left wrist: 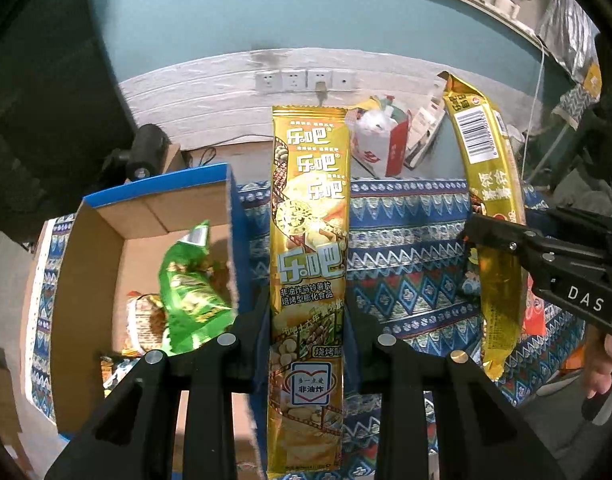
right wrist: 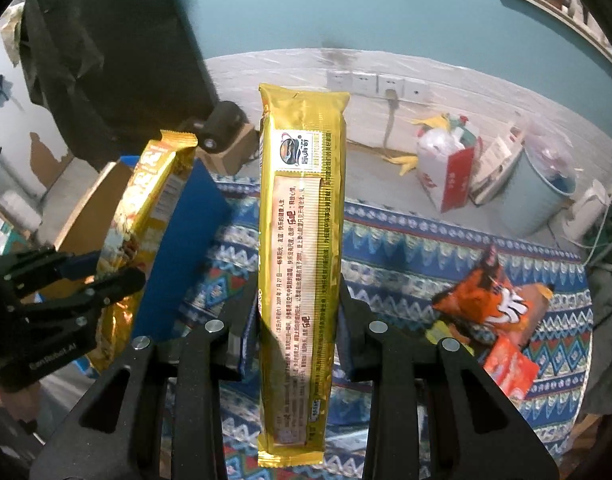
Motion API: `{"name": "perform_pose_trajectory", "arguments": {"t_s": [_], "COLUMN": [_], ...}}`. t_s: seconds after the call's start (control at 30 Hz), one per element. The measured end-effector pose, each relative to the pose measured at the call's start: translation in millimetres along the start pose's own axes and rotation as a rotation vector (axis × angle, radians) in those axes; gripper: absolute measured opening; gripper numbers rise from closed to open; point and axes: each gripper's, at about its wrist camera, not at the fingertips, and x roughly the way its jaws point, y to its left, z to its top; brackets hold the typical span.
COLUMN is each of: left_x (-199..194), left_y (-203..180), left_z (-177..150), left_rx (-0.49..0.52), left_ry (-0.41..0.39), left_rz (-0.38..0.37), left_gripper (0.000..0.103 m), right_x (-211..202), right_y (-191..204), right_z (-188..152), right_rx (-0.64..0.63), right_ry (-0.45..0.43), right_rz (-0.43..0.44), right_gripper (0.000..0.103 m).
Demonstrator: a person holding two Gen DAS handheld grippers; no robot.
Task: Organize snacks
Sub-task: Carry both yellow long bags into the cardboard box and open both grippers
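My left gripper (left wrist: pixel 308 320) is shut on a long gold chip pack (left wrist: pixel 308 220), held upright, printed front toward the camera. My right gripper (right wrist: pixel 296 312) is shut on a second gold chip pack (right wrist: pixel 300 240), upright, back label showing. Each gripper shows in the other's view: the right one (left wrist: pixel 486 232) holding its pack (left wrist: pixel 490 184), the left one (right wrist: pixel 106 280) holding its pack (right wrist: pixel 146 200). An open cardboard box with blue outside (left wrist: pixel 102 248) stands at left, holding a green snack bag (left wrist: pixel 190 292) and other packets.
A blue patterned cloth (left wrist: pixel 406 272) covers the surface. An orange snack bag (right wrist: pixel 486 300) and a red-orange packet (right wrist: pixel 510 368) lie on it at right. Behind are a white-and-red bag (right wrist: pixel 446 168), a blue bucket (right wrist: pixel 542 196), wall sockets (left wrist: pixel 306 80) and a dark cylinder (left wrist: pixel 144 152).
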Motion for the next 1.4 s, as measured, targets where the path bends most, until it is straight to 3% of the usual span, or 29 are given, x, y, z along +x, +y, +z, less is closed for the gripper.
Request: {"name": "perform_pose_trajectory", "arguments": {"t_s": [0.53,1.07,1.4], "left_x": [-17.8,-10.2,-0.3], "left_y": [67.6,149.8,174.2], "left_z": [-2.9,-25.9,-36.5], "left_rx": [-0.117,-0.235,-0.267], "left_ry": [-0.026,0.018,0.047], "left_rz": [0.018,0.138,0.184], "left_gripper": [0.031,0.032,0.033], "right_x": [28.9,63.1,85.8], "right_y": [74.0,147.6,189.2], "right_z": [32.8,56.7,58.8], "right_rx": [-0.074,-0.105,-0.111], "right_ry": [-0.003,0.054,0.097], "right_rz": [0.067,0.199,0.249], "right_gripper": [0.031,0.031,0.031]}}
